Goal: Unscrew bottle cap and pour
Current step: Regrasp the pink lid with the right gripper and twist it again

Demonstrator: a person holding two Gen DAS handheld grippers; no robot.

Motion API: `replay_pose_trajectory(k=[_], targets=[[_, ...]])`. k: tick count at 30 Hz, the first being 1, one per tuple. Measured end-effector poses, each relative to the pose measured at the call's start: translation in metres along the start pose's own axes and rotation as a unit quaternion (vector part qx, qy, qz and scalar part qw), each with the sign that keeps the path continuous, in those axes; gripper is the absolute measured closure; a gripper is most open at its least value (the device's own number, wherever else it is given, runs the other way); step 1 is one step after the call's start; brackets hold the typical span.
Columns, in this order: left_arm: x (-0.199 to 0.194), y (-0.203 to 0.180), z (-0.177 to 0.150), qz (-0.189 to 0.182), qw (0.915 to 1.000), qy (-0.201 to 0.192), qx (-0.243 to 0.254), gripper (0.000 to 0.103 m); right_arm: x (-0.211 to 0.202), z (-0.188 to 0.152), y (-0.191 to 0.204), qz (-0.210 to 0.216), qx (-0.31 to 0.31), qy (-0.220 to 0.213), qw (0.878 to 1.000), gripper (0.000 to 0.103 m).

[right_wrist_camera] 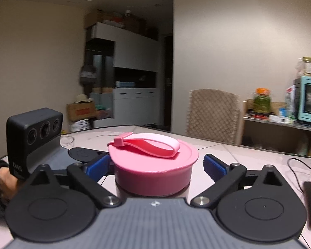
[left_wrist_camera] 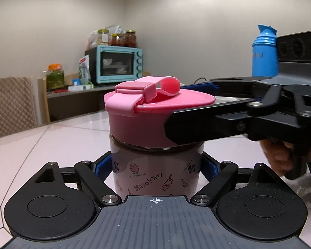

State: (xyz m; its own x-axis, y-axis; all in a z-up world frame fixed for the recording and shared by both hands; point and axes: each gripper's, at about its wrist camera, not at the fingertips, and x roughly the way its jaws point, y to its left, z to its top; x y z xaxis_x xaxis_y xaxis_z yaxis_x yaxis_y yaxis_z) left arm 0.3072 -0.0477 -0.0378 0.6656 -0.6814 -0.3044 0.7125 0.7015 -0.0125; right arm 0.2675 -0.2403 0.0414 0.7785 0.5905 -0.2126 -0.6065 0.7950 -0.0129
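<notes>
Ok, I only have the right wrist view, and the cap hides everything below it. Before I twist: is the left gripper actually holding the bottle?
Observer: Yes. The left wrist view shows the left gripper with both blue pads against the sides of the bottle, below the pink cap.
Operator: Is the bottle standing on the table?
Observer: It looks upright, but its base is hidden behind the gripper body, so I cannot tell.
Operator: Anything behind my gripper?
Observer: A blue bottle stands beyond the right gripper.
</notes>
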Motion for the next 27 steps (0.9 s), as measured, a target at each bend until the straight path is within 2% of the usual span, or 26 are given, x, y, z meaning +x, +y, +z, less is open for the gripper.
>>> replay_pose_trajectory(k=[7, 15, 27], targets=[[-0.002, -0.003, 0.0, 0.016, 0.9999, 0.0, -0.002, 0.013, -0.004, -0.006, 0.015, -0.047, 0.018, -0.01, 0.999, 0.004], [-0.004, -0.005, 0.001, 0.037, 0.9993, 0.002, -0.009, 0.013, 0.008, -0.006, 0.024, -0.101, 0.02, 0.002, 0.995, 0.004], [-0.005, -0.004, 0.001, 0.048, 0.9988, 0.001, -0.013, 0.013, 0.019, -0.004, 0.041, -0.13, 0.015, 0.006, 0.991, 0.004]])
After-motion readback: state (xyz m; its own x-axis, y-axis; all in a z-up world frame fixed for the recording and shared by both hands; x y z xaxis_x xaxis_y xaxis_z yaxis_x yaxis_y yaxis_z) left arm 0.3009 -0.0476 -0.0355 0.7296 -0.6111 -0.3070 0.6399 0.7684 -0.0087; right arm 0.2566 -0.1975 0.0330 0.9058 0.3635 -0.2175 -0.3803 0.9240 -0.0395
